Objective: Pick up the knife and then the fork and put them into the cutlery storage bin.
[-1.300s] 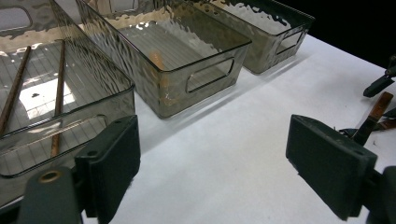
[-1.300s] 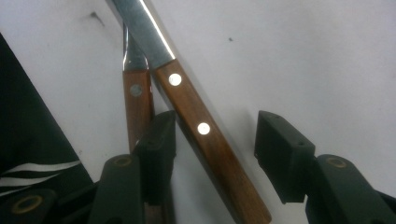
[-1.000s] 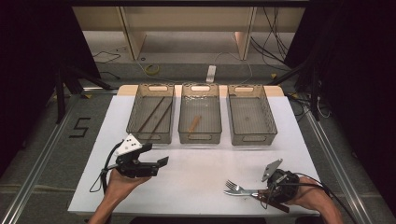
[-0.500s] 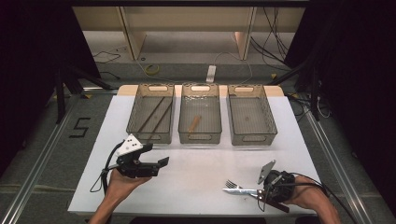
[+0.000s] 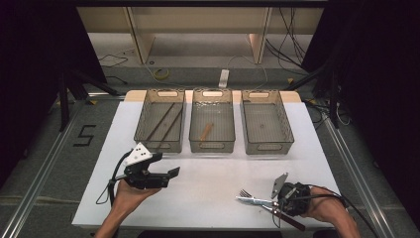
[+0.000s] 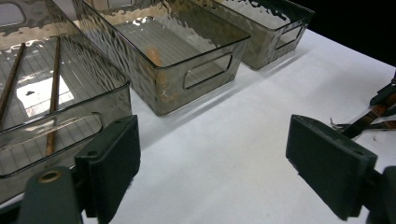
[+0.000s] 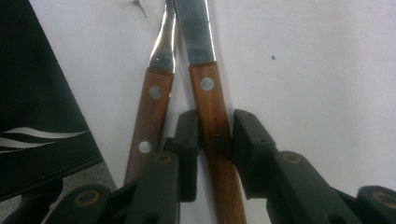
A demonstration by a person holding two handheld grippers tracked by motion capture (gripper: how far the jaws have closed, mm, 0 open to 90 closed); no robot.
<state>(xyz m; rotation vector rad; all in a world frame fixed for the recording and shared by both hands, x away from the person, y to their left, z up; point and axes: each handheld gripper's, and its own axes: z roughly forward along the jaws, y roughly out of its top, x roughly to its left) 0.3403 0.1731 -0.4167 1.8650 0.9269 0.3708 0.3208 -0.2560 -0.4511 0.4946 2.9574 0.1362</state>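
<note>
- Already sorted, by the look of it: two thin dark wooden chopsticks [image 5: 163, 123] lie in the left clear smoky plastic bin [image 5: 159, 119], and a short light wooden utensil [image 5: 205, 133] lies in the middle bin [image 5: 212, 119]; the right bin [image 5: 265, 121] looks empty.
- Left to sort, as I judge it: a wood-handled steel table knife [image 7: 208, 88] and a wood-handled steel fork [image 7: 156, 91], lying side by side near the front right edge of the white desk [image 5: 208, 173].
- The right hand-held gripper [image 7: 215, 140] has just been closing its jaws; they now straddle the knife's handle, the pads at or very near the wood, with the fork's handle just outside the left jaw. The knife rests flat on the desk, not yet lifted.
- The left hand-held gripper [image 6: 212, 163] stands wide open with nothing between its jaws, hovering over bare desk in front of the bins.
- Progress: roughly midway; the knife pick is the step in hand, then the fork.
</note>
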